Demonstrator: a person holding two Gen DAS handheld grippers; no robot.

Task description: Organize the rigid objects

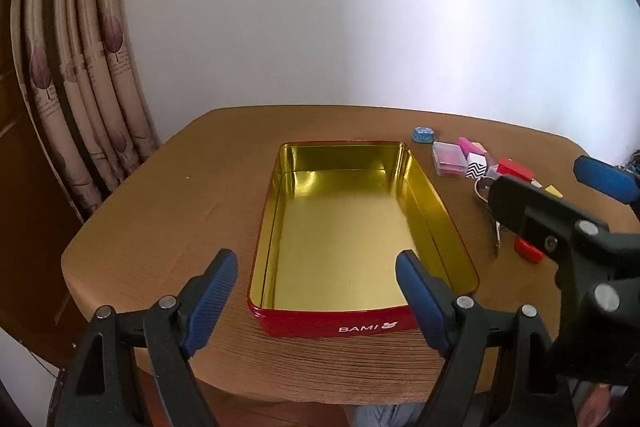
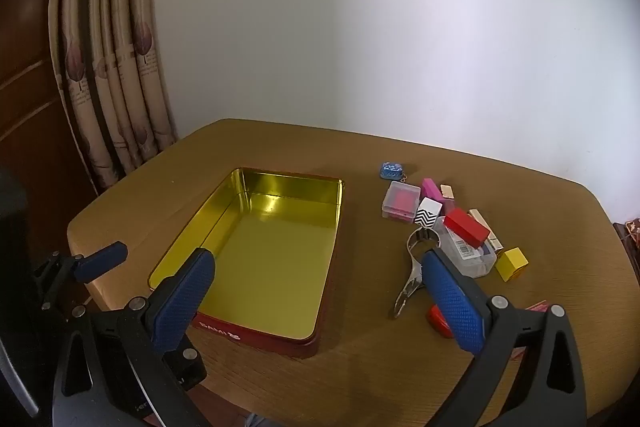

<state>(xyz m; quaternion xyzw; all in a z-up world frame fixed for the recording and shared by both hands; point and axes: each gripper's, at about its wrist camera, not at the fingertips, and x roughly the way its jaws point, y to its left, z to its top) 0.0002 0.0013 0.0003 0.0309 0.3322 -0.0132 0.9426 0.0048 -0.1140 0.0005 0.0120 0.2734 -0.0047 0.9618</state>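
Note:
A red tin (image 1: 335, 325) with a gold inside stands empty and open on the brown table; it also shows in the right wrist view (image 2: 260, 338). To its right lies a heap of small objects: a clear box with a red insert (image 2: 400, 203), a pink block (image 2: 432, 189), a zigzag cube (image 2: 429, 214), a red block (image 2: 467, 229), a yellow cube (image 2: 512, 263), a metal tool (image 2: 412, 275) and a blue charm (image 2: 391, 171). My left gripper (image 1: 316, 267) is open and empty over the tin's near end. My right gripper (image 2: 316, 267) is open and empty between tin and heap.
The table (image 2: 360, 359) is rounded, with its near edge close below both grippers. A patterned curtain (image 2: 112, 67) hangs at the back left beside a white wall. A small red object (image 2: 438, 321) lies near my right finger. My right gripper shows at the right of the left wrist view (image 1: 560, 195).

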